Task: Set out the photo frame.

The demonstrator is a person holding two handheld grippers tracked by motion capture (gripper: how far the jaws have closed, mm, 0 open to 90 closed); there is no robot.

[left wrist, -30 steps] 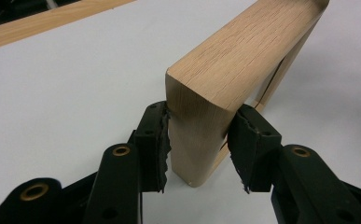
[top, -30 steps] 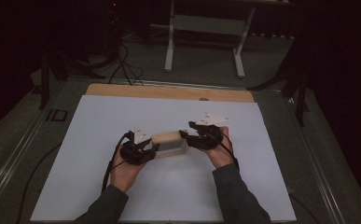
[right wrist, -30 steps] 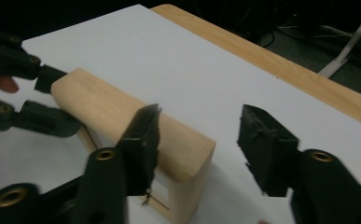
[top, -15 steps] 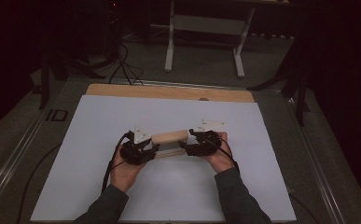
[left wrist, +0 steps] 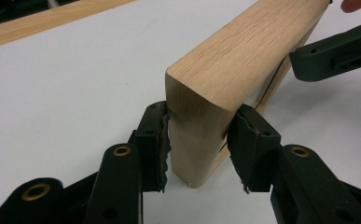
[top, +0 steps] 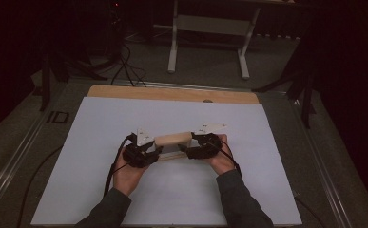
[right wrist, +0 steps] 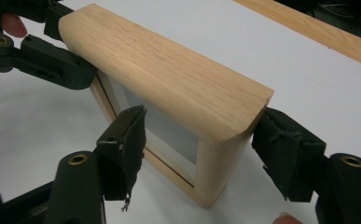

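Dark room, white surface (top: 124, 190) with a wood strip (top: 172, 93) along its 12 o'clock edge. Frame (top: 173, 139): light oak, rounded corners, pale panel inside, standing on edge at surface centre. Left tool (left wrist: 199, 144) pinches its 9 o'clock end, pads on both faces. Right tool (right wrist: 201, 149) at the 3 o'clock end, jaws just opened, spread, pads clear of the wood. Both hands low, forearms in from 6 o'clock.

Pale oak-grained wooden frame (right wrist: 169, 84), centre; black gripper jaws at bottom; white table sheet (top: 101, 123); tan board edge (top: 172, 93) at top
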